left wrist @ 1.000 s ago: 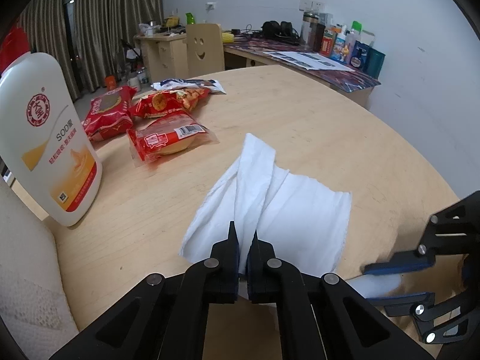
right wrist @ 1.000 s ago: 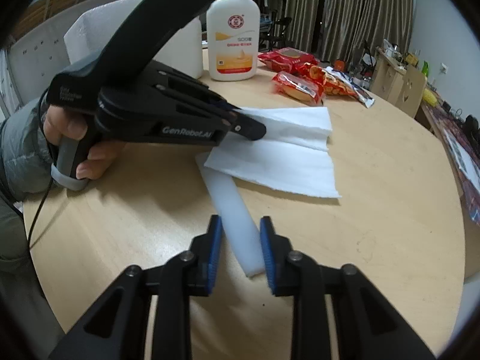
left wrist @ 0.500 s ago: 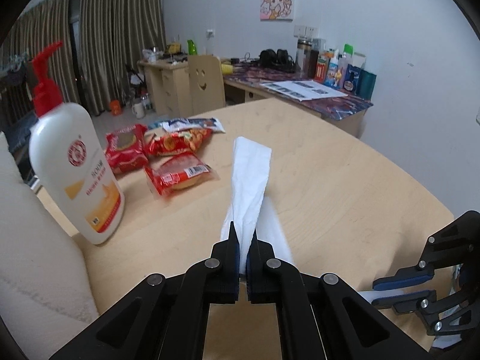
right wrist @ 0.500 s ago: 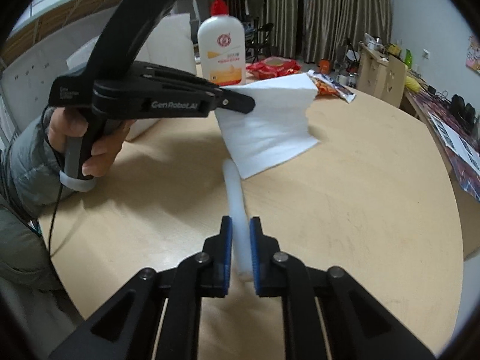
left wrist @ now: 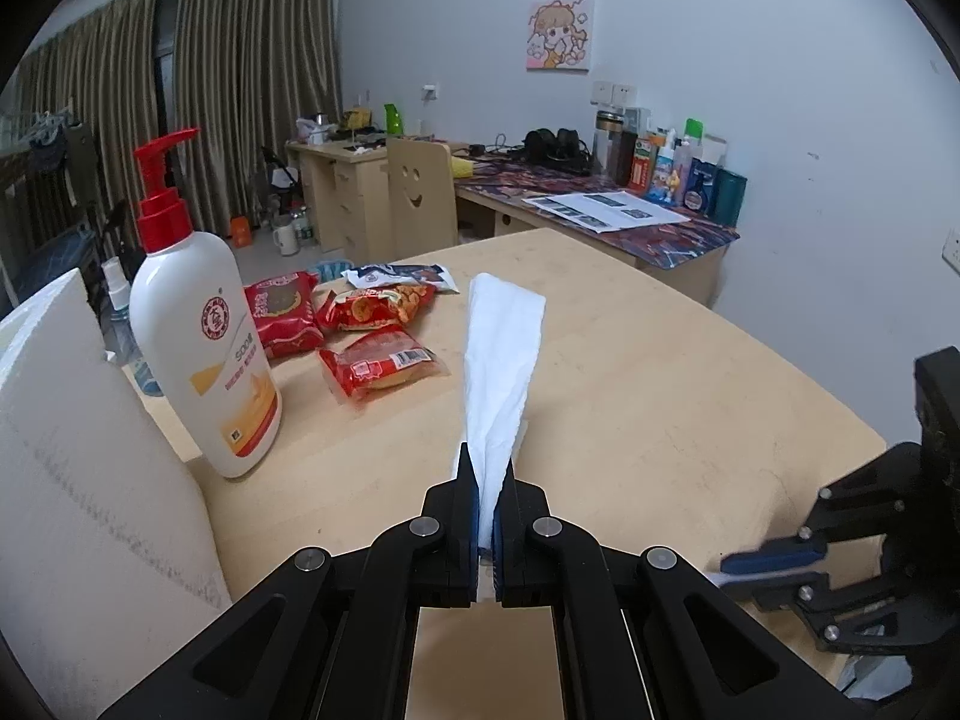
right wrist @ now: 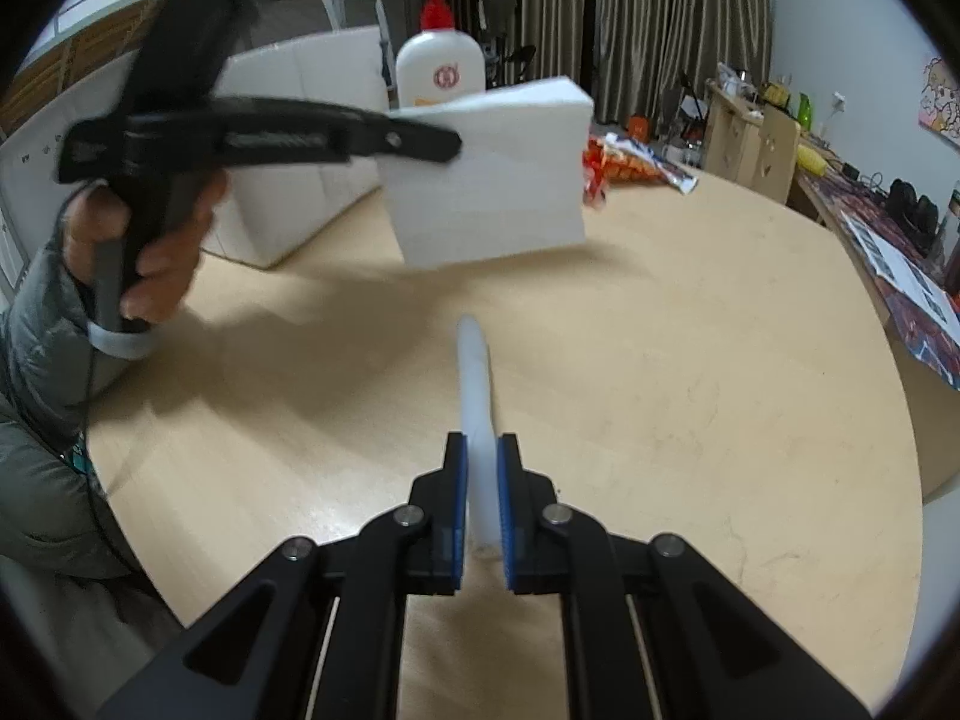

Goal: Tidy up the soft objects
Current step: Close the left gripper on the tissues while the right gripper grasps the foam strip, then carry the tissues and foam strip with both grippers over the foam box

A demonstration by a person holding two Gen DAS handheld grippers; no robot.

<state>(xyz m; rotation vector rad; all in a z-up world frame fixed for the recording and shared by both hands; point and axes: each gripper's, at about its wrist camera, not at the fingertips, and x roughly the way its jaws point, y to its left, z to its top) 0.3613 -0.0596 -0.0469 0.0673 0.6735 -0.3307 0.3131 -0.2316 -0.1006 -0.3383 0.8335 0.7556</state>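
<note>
Both jaws clamped on soft white items above table (right wrist: 690, 396).
Left gripper (left wrist: 486, 468) pinches tissue (left wrist: 501, 354), blurred in right view; right gripper (right wrist: 482, 450) closing on foam strip (right wrist: 475, 372); bottle (left wrist: 201, 330), snack packs (left wrist: 360, 330) far left.

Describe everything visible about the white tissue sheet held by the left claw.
The thin white paper tissue sheet looks soft and slightly creased. The left claw is shut on one edge of it. In the left wrist view it fans out from the pinched end into a long narrow strip; in the right wrist view it hangs as a broad, roughly rectangular sheet above the round light wooden table, apparently lifted off it. Nothing else visibly touches it.
</note>
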